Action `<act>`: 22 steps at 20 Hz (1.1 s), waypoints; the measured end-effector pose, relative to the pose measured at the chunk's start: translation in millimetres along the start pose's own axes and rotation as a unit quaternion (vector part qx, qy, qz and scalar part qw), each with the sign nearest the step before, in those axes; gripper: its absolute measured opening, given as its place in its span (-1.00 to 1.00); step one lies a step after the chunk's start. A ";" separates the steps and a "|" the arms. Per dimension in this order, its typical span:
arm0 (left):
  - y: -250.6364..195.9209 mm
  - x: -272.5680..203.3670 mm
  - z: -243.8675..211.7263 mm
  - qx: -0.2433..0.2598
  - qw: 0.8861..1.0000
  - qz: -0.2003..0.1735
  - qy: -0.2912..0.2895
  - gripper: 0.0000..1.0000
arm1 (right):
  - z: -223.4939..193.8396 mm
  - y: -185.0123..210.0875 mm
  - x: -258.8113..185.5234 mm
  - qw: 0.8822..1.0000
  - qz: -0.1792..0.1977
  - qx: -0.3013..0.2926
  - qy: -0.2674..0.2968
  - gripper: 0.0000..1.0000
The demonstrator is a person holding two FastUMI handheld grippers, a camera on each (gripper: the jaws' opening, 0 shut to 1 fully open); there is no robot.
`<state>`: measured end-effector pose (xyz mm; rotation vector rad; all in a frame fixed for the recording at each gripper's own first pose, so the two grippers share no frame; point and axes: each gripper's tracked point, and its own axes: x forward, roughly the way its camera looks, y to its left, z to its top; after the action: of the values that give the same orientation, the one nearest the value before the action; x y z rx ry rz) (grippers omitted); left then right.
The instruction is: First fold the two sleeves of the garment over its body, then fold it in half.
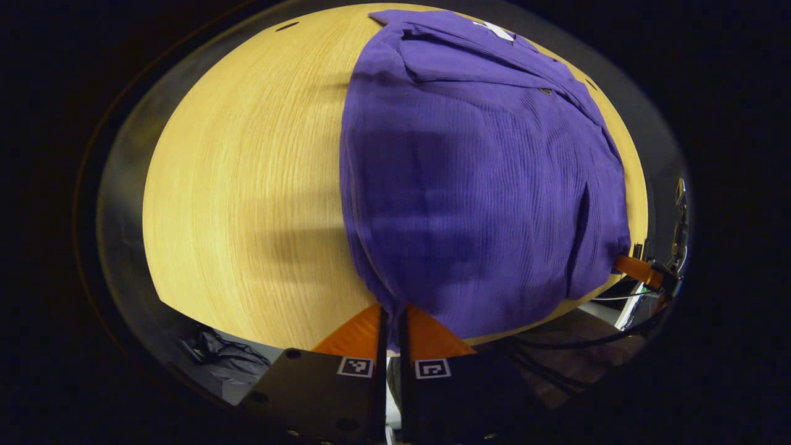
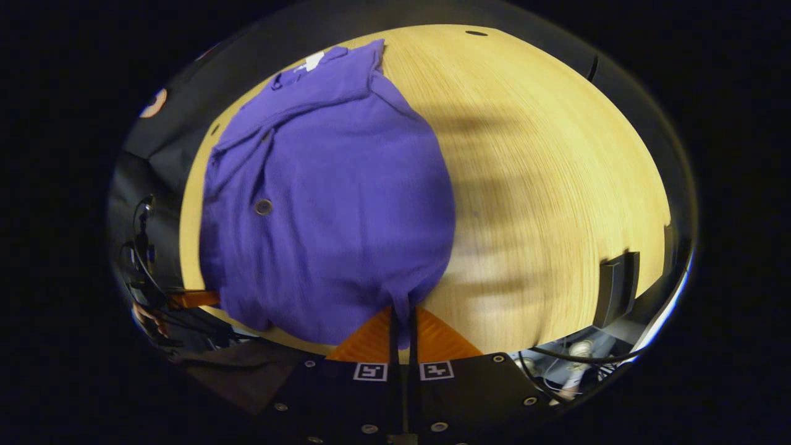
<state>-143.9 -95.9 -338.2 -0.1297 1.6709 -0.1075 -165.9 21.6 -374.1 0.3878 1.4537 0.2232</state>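
Fingers of both grippers pinch the near hem of a purple shirt on a wooden table.

The table (image 1: 247, 185) carries the buttoned shirt (image 1: 469, 185), sleeves folded in, collar at the far edge. The left gripper (image 1: 392, 312) clamps the shirt's near left corner; the right gripper (image 2: 403, 315) clamps its near right corner. A dark button (image 2: 264, 206) sits on the shirt's front.

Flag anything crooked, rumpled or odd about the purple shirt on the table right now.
Nothing is damaged or spilled. The purple shirt lies on the wooden table with both sleeves folded in, its collar end rumpled. Each tool, left and right, pinches a hem corner at the near edge, as a half-fold needs.
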 end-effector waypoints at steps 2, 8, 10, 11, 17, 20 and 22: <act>-4.5 -28.0 8.7 0.007 1.000 -0.008 -0.015 -0.80 | 19.8 3.8 -21.7 1.000 0.012 0.010 -0.021 -0.91; -21.2 -107.6 52.1 0.012 0.995 -0.048 -0.090 -0.79 | 71.2 29.7 -75.0 0.995 0.064 0.025 -0.073 -0.92; -28.4 -140.0 82.2 0.017 0.990 -0.060 -0.126 -0.80 | 97.3 47.0 -94.6 0.992 0.081 0.016 -0.096 -0.91; -32.5 -152.1 95.4 0.021 0.988 -0.063 -0.141 -0.80 | 107.9 53.1 -102.0 0.990 0.089 0.011 -0.105 -0.92; -29.6 -197.6 182.6 0.054 0.981 -0.035 -0.180 -0.80 | 189.8 84.6 -133.4 0.981 0.110 -0.014 -0.157 -0.92; -26.8 -210.0 233.7 0.072 0.981 -0.027 -0.179 -0.80 | 233.6 96.8 -131.1 0.980 0.094 -0.043 -0.169 -0.93; -23.1 -217.5 263.8 0.084 0.981 -0.016 -0.176 -0.79 | 255.7 99.9 -127.6 0.980 0.085 -0.052 -0.171 -0.92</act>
<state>141.1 -84.7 -148.3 -0.0437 1.3006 -0.2365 81.6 33.9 -200.1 0.4423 1.0661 0.3517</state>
